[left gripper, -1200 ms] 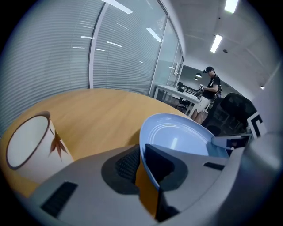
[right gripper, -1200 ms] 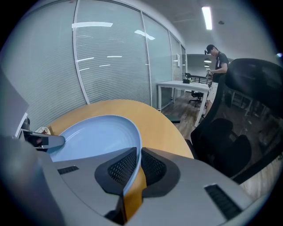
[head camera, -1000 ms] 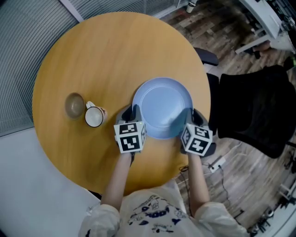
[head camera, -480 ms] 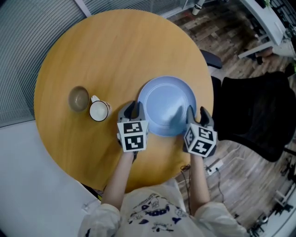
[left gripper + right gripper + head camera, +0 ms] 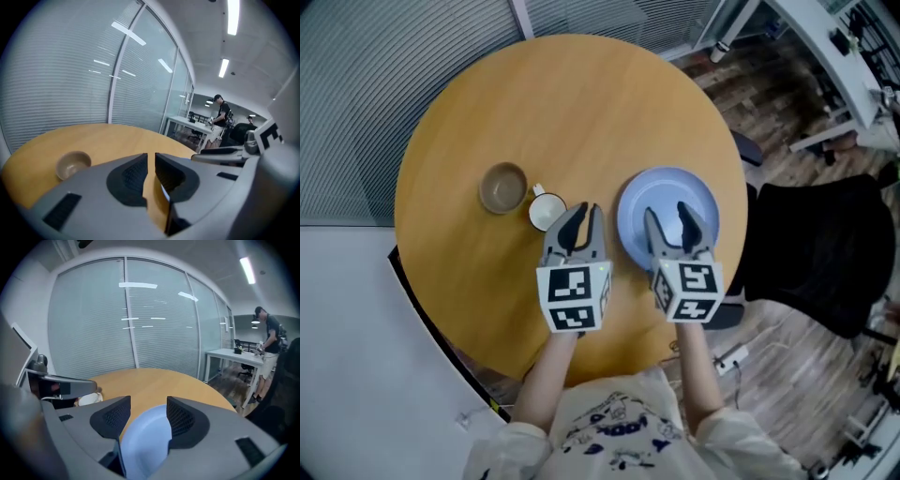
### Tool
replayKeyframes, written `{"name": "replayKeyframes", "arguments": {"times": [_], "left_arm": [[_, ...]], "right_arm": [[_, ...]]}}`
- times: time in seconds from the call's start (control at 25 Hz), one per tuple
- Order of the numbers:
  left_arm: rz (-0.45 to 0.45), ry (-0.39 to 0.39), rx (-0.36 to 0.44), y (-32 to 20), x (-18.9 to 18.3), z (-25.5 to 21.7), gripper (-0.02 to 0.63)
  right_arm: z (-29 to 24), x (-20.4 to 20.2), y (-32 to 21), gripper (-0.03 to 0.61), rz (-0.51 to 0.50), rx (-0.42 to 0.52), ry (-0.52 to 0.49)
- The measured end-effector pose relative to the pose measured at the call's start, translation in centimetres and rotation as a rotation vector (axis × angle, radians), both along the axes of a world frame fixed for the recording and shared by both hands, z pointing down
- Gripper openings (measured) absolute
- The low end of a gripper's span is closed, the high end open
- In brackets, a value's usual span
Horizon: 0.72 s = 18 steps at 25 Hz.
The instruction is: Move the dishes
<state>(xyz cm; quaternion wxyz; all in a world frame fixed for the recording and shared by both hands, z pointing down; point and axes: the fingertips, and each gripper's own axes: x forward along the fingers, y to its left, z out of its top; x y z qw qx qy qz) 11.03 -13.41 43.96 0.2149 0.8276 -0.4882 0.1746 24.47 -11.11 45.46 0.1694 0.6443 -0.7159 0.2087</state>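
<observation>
A light blue plate [image 5: 667, 202] lies flat on the right part of the round wooden table [image 5: 581, 103]. My right gripper [image 5: 667, 217] hovers over the plate's near half, open, with nothing between its jaws; the plate [image 5: 145, 446] shows below them. My left gripper [image 5: 583, 221] is shut and empty, over bare wood between the plate and a white mug [image 5: 547, 211]. A brown bowl [image 5: 503, 187] stands left of the mug. The left gripper view shows the bowl [image 5: 72, 164] ahead on the left, beyond my left gripper [image 5: 151, 161].
A black chair [image 5: 816, 244] stands just off the table's right edge, with cables on the wood floor [image 5: 741, 328] beneath. Glass walls with blinds [image 5: 93, 319] lie beyond the table. A person [image 5: 220, 117] stands at a far white desk.
The plate, which both grippers held by its near rim, now rests on the table further right. Both grippers have come off it and risen; the right one has opened.
</observation>
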Motion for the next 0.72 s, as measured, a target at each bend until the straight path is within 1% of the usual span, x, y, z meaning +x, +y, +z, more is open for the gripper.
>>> {"name": "replayKeyframes", "arguments": {"times": [0.08,0.12,0.24,0.36,0.52,0.72], "left_arm": [[-0.026,0.035,0.035,0.3,-2.4,-1.9,0.048],[-0.043,0.040,0.045,0.4,-3.8,-2.5,0.044],[-0.100,0.026,0.061,0.6,-8.1,-2.8,0.028],[-0.145,0.021,0.053,1.3,-11.9,-2.5,0.022],[-0.184,0.035,0.037,2.5,-15.2,-2.1,0.015],[-0.193,0.066,0.014,3.8,-17.7,-1.0,0.015]], "right_arm": [[-1.2,-3.5,-0.3,0.221,-0.073,0.027,-0.005],[-1.7,-5.2,-0.5,0.222,-0.105,0.037,-0.008],[-1.9,-9.9,-0.9,0.235,-0.185,0.051,-0.022],[-1.7,-13.8,-1.2,0.273,-0.247,0.045,-0.023],[-1.3,-17.4,-1.8,0.316,-0.272,0.050,-0.022],[0.0,-20.6,-2.6,0.371,-0.282,0.056,-0.002]]}}
